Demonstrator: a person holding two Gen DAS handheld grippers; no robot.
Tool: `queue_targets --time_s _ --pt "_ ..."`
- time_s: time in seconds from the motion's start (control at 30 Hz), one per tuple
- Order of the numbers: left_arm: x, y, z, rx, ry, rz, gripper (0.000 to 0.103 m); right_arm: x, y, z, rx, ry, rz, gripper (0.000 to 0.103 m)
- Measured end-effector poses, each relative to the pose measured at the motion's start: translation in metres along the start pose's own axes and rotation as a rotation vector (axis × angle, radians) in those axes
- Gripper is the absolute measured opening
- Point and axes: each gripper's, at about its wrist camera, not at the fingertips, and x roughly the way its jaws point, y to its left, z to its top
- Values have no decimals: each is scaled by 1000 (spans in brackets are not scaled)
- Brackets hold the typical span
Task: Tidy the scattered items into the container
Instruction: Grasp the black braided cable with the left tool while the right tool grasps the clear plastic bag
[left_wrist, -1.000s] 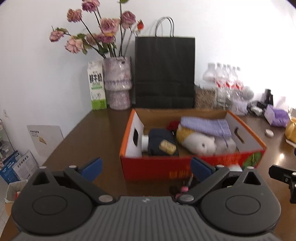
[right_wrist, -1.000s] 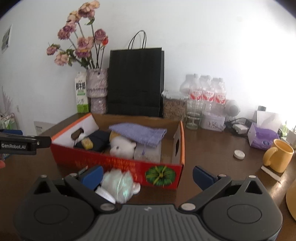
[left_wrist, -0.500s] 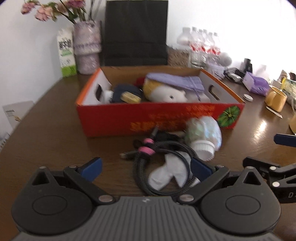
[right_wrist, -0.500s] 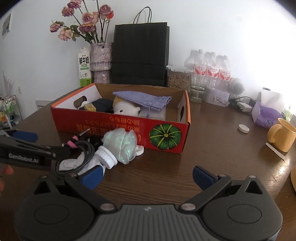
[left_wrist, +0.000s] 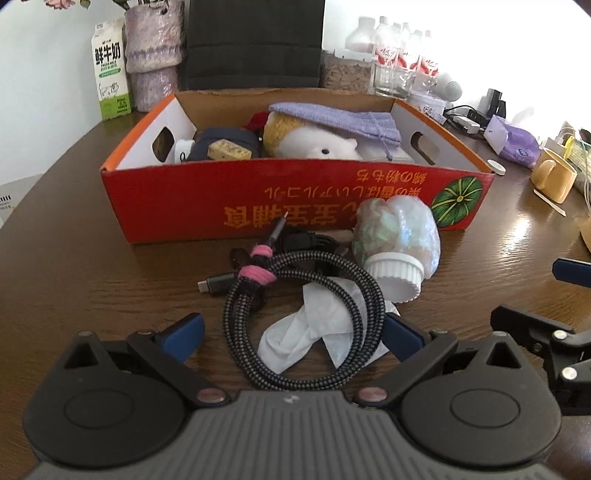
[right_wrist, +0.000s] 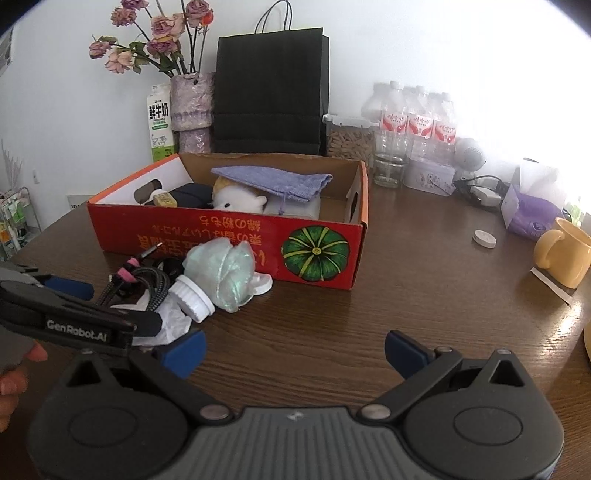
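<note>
A red cardboard box (left_wrist: 229, 199) (right_wrist: 229, 236) holds a white plush toy (left_wrist: 317, 144), a purple knit pouch (left_wrist: 340, 114) and a dark bundle. In front of it on the table lie a coiled braided cable (left_wrist: 295, 295) (right_wrist: 147, 280) with pink ties, a crumpled white tissue (left_wrist: 310, 332) and an iridescent wrapped jar with a white cap (left_wrist: 399, 236) (right_wrist: 218, 273). My left gripper (left_wrist: 291, 334) stands open low over the table, its fingers either side of the cable coil and tissue. Further right, my right gripper (right_wrist: 293, 349) is open over bare wood.
A milk carton (right_wrist: 159, 122), flower vase (right_wrist: 192, 107), black paper bag (right_wrist: 271, 92), water bottles (right_wrist: 417, 118) and a glass line the back wall. A yellow mug (right_wrist: 563, 251), purple tissue pack (right_wrist: 535, 218) and small white disc (right_wrist: 484, 238) sit at the right.
Both grippers have dropped down and pulled back from the box. The left one now straddles the cable and tissue, which were mostly hidden a second ago.
</note>
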Motion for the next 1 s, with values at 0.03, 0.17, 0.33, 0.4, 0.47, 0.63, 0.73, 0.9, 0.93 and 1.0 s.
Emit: queue_targets --time_s 0.03,0.17,0.33,0.4,0.47,0.63,0.73,0.9,0.93,1.0 --pt "1 0 0 -2 3 -2 103 1 0 0 1 1 1 103" --pt "2 3 2 -17 5 -41 101 3 -1 0 4 5 6 103" --pt "-2 4 2 -24 -9 -47 92 6 -1 0 4 11 8 103" --pt "-4 3 2 -15 -18 -42 92 7 0 1 4 12 9 103" --pt "-9 2 2 -3 -35 -41 91 8 2 1 3 14 11 103" --pt "-24 3 4 24 -78 -26 91 9 9 6 -8 11 20 103" --pt "-32 7 5 18 -94 -28 90 9 14 9 -15 7 25 103" --pt "-44 19 6 6 -127 -14 80 11 20 20 2 -8 39 103" --pt "-45 22 6 3 -133 -12 80 12 22 23 5 -10 42 103" --pt "-48 27 6 -3 -141 -4 80 15 27 30 5 -15 46 103"
